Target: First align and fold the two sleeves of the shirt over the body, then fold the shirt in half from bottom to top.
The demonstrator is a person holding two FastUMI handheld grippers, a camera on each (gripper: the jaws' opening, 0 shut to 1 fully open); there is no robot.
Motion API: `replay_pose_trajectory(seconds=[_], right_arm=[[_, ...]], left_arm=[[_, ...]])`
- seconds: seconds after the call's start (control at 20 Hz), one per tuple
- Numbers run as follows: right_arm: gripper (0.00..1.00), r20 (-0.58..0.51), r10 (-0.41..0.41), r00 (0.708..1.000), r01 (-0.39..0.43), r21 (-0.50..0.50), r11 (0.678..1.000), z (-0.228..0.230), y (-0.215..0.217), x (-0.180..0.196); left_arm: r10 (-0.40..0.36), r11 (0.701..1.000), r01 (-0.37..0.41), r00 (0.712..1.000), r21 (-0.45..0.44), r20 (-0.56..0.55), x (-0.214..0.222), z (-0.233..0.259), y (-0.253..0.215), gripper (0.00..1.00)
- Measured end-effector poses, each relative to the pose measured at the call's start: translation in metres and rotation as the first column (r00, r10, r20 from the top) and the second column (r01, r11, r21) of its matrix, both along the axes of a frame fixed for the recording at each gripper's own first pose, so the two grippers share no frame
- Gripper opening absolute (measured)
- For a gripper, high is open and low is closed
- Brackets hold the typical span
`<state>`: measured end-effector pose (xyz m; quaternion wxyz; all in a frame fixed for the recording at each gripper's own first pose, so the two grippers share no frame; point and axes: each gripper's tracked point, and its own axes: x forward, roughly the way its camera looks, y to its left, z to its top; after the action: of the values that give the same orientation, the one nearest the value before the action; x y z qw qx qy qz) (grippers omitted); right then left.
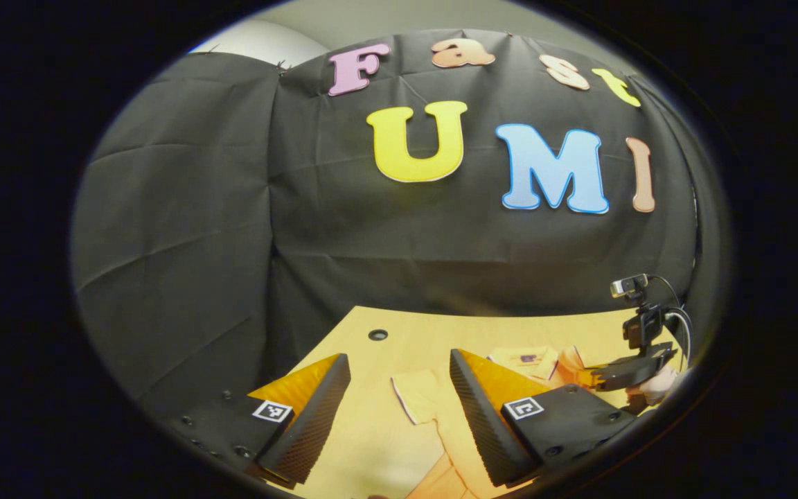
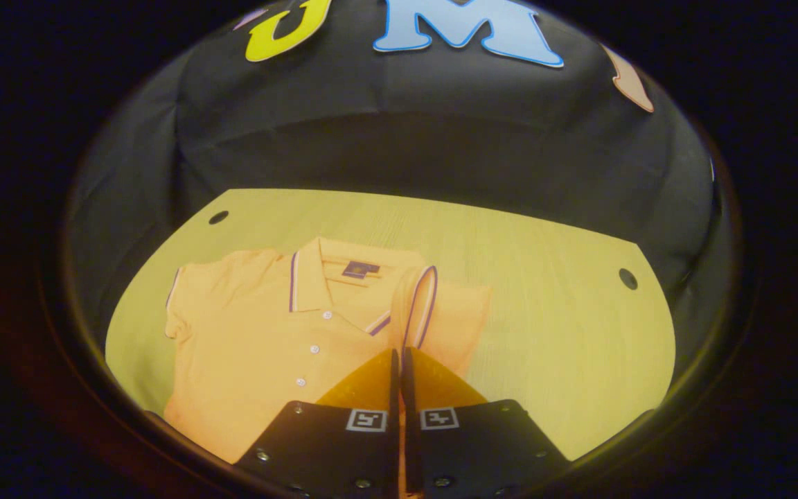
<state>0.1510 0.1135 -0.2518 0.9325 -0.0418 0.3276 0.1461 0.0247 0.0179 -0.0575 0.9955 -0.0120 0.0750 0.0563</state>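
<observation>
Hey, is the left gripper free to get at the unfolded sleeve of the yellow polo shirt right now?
Probably yes. The left gripper is open and holds nothing, and the unfolded sleeve of the yellow polo shirt lies flat on the wooden table between its fingers, uncovered.

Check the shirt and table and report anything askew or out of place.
One asymmetry: on the yellow polo shirt, the sleeve by the right gripper is lifted and folding over the body, while the other sleeve lies flat and spread. Nothing looks spilled or damaged on the table.
</observation>
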Motion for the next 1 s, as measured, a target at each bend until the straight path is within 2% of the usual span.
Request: replay_pose_trajectory(seconds=[0.15,0.2,0.5,0.75,0.85,1.0], right_arm=[[0.14,-0.018,-0.007,1.0,0.008,0.019,1.0,0.004,0.0,-0.005],[0.27,-0.007,-0.013,1.0,0.013,0.016,1.0,0.009,-0.002,-0.004],[0.28,0.034,-0.022,0.999,0.021,0.044,0.999,0.039,-0.01,-0.019],[0.29,0.069,-0.023,0.997,0.017,0.081,0.997,0.07,-0.014,-0.049],[0.29,0.081,-0.029,0.996,0.021,0.098,0.995,0.084,-0.015,-0.064],[0.29,0.085,-0.05,0.995,0.04,0.116,0.992,0.096,-0.019,-0.087]], left_arm=[[-0.01,1.0,0.01,1.0,-0.01,-0.009,0.003,-0.005,-0.003,0.94],[-0.013,1.0,0.013,1.0,-0.013,-0.013,0.004,-0.009,-0.002,0.94],[-0.056,0.998,0.054,0.996,-0.027,-0.065,0.035,-0.051,-0.01,0.95],[-0.088,0.996,0.088,0.984,-0.008,-0.153,0.08,-0.119,-0.011,0.96],[-0.078,0.997,0.078,0.977,-0.008,-0.197,0.097,-0.146,-0.006,0.94],[-0.08,0.996,0.07,0.964,-0.047,-0.254,0.125,-0.182,-0.003,0.96]])
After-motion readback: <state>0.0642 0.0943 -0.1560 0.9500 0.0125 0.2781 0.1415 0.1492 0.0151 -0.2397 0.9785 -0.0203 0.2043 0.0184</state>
